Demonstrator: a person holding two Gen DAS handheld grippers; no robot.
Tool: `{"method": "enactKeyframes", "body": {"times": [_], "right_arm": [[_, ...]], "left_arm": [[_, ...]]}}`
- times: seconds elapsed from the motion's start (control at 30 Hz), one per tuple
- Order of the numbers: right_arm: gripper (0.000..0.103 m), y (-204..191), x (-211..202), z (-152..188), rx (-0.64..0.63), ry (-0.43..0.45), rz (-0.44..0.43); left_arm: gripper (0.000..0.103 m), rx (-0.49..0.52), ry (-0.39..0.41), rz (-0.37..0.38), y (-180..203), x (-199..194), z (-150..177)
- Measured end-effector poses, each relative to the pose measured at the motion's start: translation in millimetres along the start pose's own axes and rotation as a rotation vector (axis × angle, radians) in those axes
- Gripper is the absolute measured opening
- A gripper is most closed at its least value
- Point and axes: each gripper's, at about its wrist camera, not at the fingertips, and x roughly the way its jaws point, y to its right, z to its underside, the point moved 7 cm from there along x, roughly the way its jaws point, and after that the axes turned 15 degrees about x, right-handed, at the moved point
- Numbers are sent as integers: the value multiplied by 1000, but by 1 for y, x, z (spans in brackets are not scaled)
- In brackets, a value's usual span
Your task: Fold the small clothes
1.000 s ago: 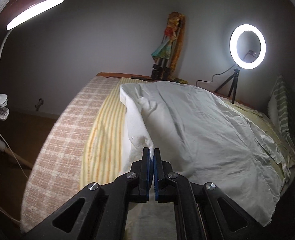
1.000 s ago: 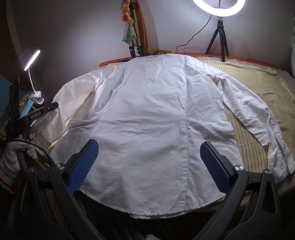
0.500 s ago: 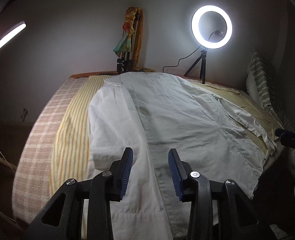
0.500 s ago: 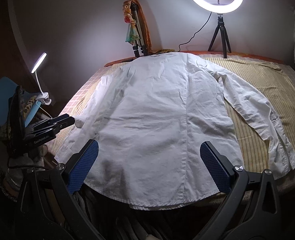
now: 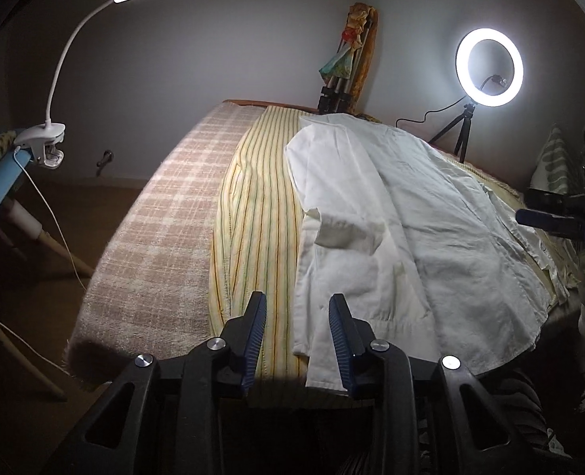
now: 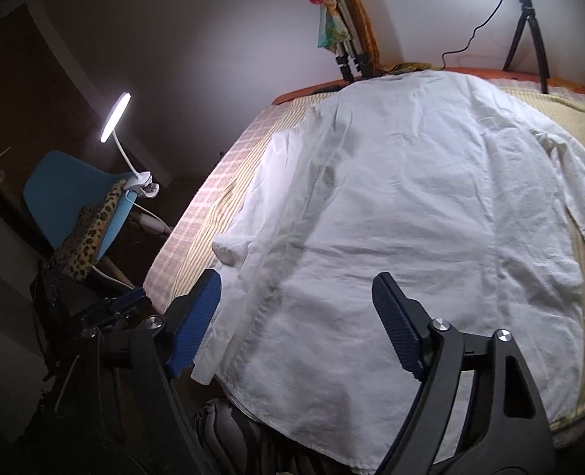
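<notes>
A white long-sleeved shirt (image 5: 431, 237) lies spread on the bed, with one sleeve (image 5: 343, 233) folded over its body. My left gripper (image 5: 298, 332) hovers at the shirt's near left edge. Its jaws are closing, and the pads touch no cloth. In the right wrist view the shirt (image 6: 411, 217) fills the bed. My right gripper (image 6: 296, 316) hangs over its near hem, jaws wide and closing, with cloth below them but not pinched. Each gripper shows in the other's view: the right gripper (image 5: 549, 217) and the left gripper (image 6: 126, 304).
The bed has a yellow striped sheet (image 5: 252, 217) and a pink checked blanket (image 5: 153, 237). A ring light on a tripod (image 5: 490, 67) and a folded tripod with a doll (image 5: 343, 71) stand at the far edge. A clip lamp (image 5: 50, 138) sits on a blue chair (image 6: 62, 186).
The left gripper let go of the sleeve, opened and drew back leftward. The sleeve now rests folded on the shirt. The right gripper swung left and its jaws narrowed.
</notes>
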Motion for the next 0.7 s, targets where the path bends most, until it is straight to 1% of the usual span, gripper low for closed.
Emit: {"method": "enactKeyframes", "body": {"times": [0.03, 0.1, 0.2, 0.27, 0.33, 0.5, 0.6, 0.7], "right_arm": [[68, -4, 11, -2, -3, -22, -5], [65, -11, 32, -5, -6, -55, -7], [65, -20, 55, -11, -1, -89, -12], [65, -27, 68, -17, -8, -107, -14], [65, -33, 79, -25, -21, -117, -7], [65, -45, 104, -56, -1, -138, -7], [65, -55, 121, -74, 19, -157, -17], [66, -65, 145, -87, 21, -182, -4]], "left_arm": [[31, -4, -3, 11, 2, 5, 0], [31, -24, -13, 28, 4, 15, 0], [35, -48, -31, 35, 6, 30, 2], [36, -59, -39, 46, 9, 38, 5], [36, -47, -42, 51, 15, 43, 8], [35, -14, -48, 33, 24, 50, 13], [34, -23, -40, 31, 22, 50, 14], [31, -32, -36, 40, 20, 50, 16]]}}
